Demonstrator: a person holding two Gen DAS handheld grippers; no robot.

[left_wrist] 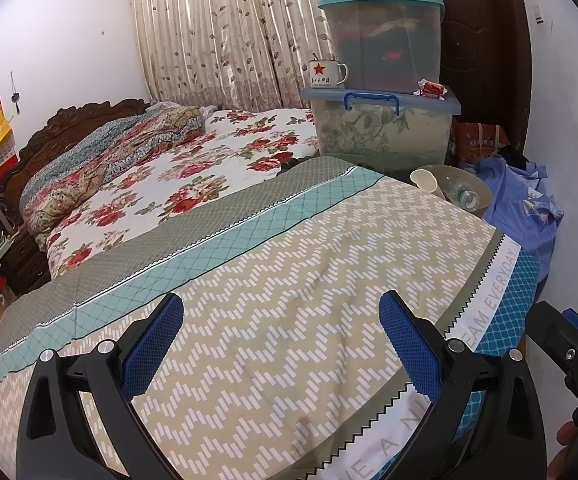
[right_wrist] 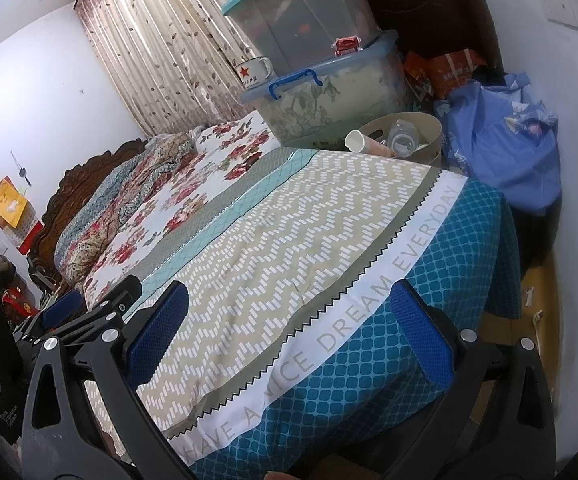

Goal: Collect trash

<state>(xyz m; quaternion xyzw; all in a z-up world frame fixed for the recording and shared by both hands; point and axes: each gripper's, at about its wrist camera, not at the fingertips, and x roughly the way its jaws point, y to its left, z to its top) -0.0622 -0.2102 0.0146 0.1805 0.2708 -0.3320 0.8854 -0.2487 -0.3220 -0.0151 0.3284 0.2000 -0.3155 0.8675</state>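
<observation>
Setting: a bedroom in a private home. Evidence: a bed [left_wrist: 249, 280] fills most of the floor, with a carved dark wood headboard [left_wrist: 69, 124], a zigzag-pattern coverlet and a rumpled floral quilt [left_wrist: 129, 148]. Leaf-print curtains [left_wrist: 217, 32] hang closed behind it. Lidded plastic storage bins [left_wrist: 385, 128] holding folded textiles are stacked at the bed's far corner, an enamel mug [left_wrist: 326, 73] on one lid. A dark wooden door [left_wrist: 485, 40] stands behind. Blue clothing [right_wrist: 505, 152] is heaped beside the wall.
</observation>
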